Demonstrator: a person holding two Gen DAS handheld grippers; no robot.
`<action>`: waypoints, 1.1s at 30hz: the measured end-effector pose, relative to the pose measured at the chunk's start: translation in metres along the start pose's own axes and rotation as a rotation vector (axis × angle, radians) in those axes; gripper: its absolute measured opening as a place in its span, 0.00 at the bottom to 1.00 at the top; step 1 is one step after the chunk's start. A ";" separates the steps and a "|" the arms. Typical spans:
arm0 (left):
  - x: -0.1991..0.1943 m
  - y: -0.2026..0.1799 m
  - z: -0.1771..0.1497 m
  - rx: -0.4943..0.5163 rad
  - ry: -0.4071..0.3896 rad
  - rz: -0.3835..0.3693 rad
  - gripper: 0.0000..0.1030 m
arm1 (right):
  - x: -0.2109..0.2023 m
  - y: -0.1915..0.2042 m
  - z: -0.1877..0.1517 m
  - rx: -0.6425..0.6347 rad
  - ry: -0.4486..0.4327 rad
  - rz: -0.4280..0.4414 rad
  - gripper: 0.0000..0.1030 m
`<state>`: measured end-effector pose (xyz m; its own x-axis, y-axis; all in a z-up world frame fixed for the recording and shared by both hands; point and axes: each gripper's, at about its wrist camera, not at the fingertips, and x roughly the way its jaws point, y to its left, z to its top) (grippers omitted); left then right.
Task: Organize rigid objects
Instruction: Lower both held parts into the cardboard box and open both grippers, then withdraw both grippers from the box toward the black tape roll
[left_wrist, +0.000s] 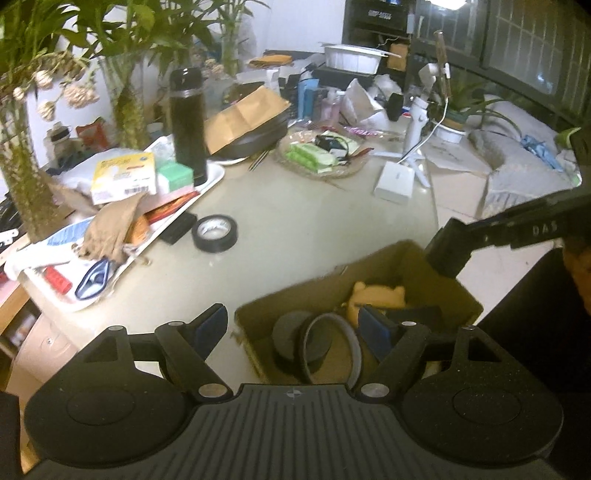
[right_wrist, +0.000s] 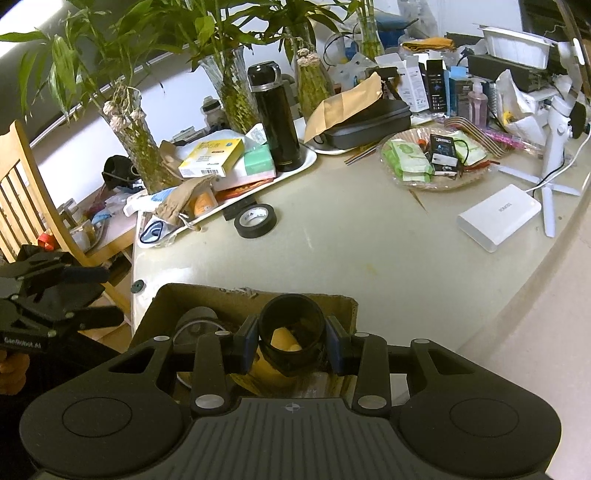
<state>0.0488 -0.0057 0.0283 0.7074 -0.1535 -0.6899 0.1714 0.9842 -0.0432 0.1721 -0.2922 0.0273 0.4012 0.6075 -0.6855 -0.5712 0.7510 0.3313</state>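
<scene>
The black ring (right_wrist: 291, 328) sits clamped between the pads of the right tool (right_wrist: 291, 341), held over the open cardboard box (right_wrist: 343, 306) at the counter's near edge. The box already holds a grey roll (left_wrist: 290, 332), a hoop (left_wrist: 332, 347) and something yellow (left_wrist: 376, 295). To finish well, I judge the ring should be lowered into a free spot before the jaws part. The left tool (left_wrist: 295, 325) stands apart and empty above the box's left side. A roll of black tape (right_wrist: 255, 219) lies further out on the pale counter (right_wrist: 369, 251), near a cluttered tray (right_wrist: 295, 168). Plants (right_wrist: 129, 44) and a wooden chair (right_wrist: 22, 206) stand beyond.
</scene>
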 end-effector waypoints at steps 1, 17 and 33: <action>-0.001 0.001 -0.002 -0.005 0.004 0.000 0.76 | 0.000 0.001 0.000 -0.001 0.000 0.000 0.40; -0.013 0.005 -0.020 -0.054 0.004 0.008 0.76 | 0.007 0.016 -0.007 -0.056 0.104 -0.037 0.44; -0.001 0.014 -0.021 -0.073 0.032 0.039 0.76 | 0.007 0.019 -0.012 -0.102 0.064 -0.093 0.90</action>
<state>0.0361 0.0099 0.0136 0.6901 -0.1128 -0.7149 0.0924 0.9934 -0.0677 0.1555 -0.2768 0.0213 0.4114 0.5164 -0.7510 -0.6047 0.7712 0.1991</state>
